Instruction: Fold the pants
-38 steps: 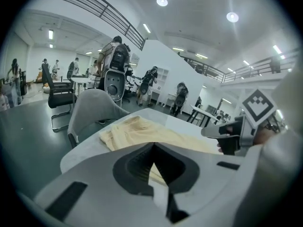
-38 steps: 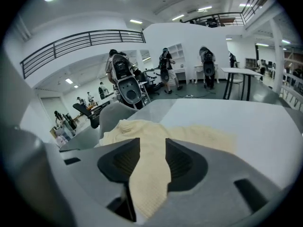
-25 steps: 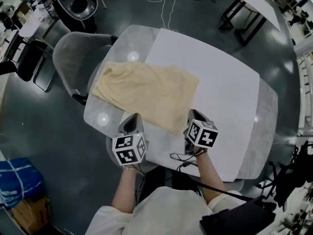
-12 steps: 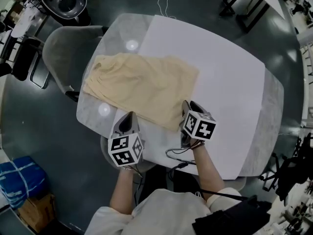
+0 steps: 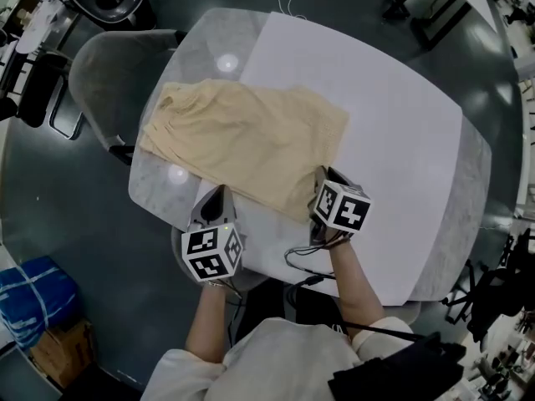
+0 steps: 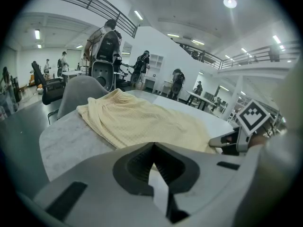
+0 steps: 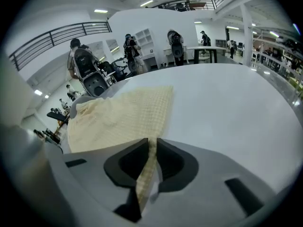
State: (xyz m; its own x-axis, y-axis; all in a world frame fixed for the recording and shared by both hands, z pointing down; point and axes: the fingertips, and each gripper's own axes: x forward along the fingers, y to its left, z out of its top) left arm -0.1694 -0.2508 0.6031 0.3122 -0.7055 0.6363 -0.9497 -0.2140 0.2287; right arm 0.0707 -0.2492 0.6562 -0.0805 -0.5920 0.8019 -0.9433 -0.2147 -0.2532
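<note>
Item: pale-yellow waffle-textured pants (image 5: 251, 136), spread flat, partly on the grey marble-look table top (image 5: 209, 48) and partly on the white sheet (image 5: 393, 157) over its right side. Gathered end lies to the left, nr the grey chair (image 5: 100, 82).

My R gripper (image 5: 324, 175) (image 7: 152, 141): jaws have just been closing and are clamped on the pants' near right corner. A strip of cloth runs between the pads.

My L gripper (image 5: 221, 195) (image 6: 154, 144): jaws closed tip to tip at the pants' near edge. Can't tell whether cloth is nipped.

Both grippers tilt down twd the table.
</note>
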